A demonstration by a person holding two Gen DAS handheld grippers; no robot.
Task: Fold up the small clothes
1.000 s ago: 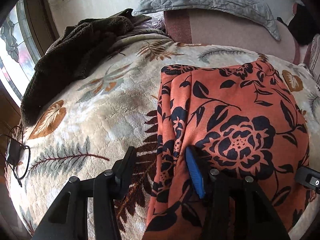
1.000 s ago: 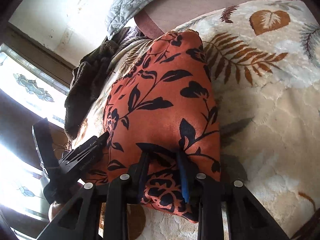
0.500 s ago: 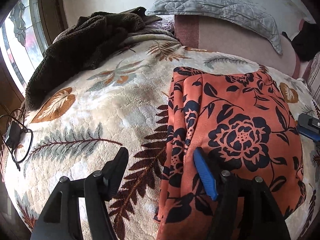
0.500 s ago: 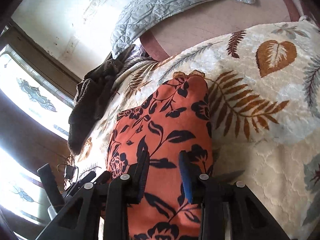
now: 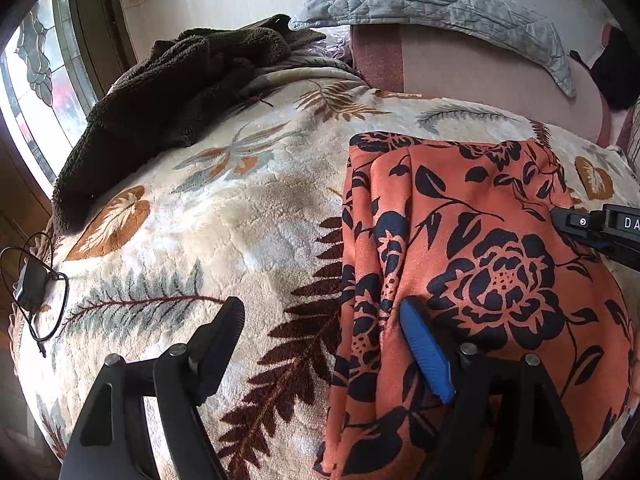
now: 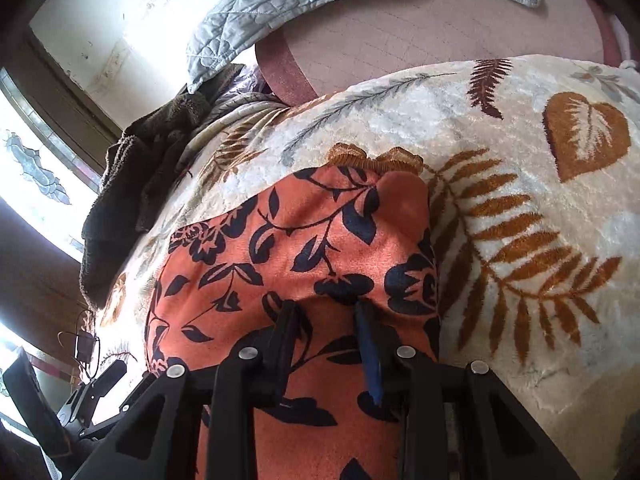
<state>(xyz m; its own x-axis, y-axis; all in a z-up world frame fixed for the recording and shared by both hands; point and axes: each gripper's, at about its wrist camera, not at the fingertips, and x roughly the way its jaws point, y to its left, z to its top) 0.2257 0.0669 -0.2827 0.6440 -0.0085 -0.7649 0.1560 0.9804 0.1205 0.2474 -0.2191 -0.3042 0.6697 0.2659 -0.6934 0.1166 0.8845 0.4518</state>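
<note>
An orange garment with a black flower print [image 5: 472, 248] lies folded on the leaf-patterned blanket [image 5: 248, 216]; it also shows in the right wrist view [image 6: 288, 248]. My left gripper [image 5: 320, 320] is open at the garment's near left edge, its blue-padded finger on the cloth and the other finger over the blanket. My right gripper [image 6: 326, 312] is open a little, both fingers over the garment's near right part, nothing held. The right gripper also shows in the left wrist view [image 5: 600, 228] at the garment's right edge.
A dark brown fleece [image 5: 172, 92] lies at the far left of the bed by the window. A grey quilted pillow [image 5: 432, 4] rests on a pink bolster [image 5: 480, 76] at the back. A black charger with cable [image 5: 32, 284] lies at the left edge.
Both grippers have drawn back toward the near edge of the garment. The right gripper has opened and let the cloth go; the garment now lies flat.
</note>
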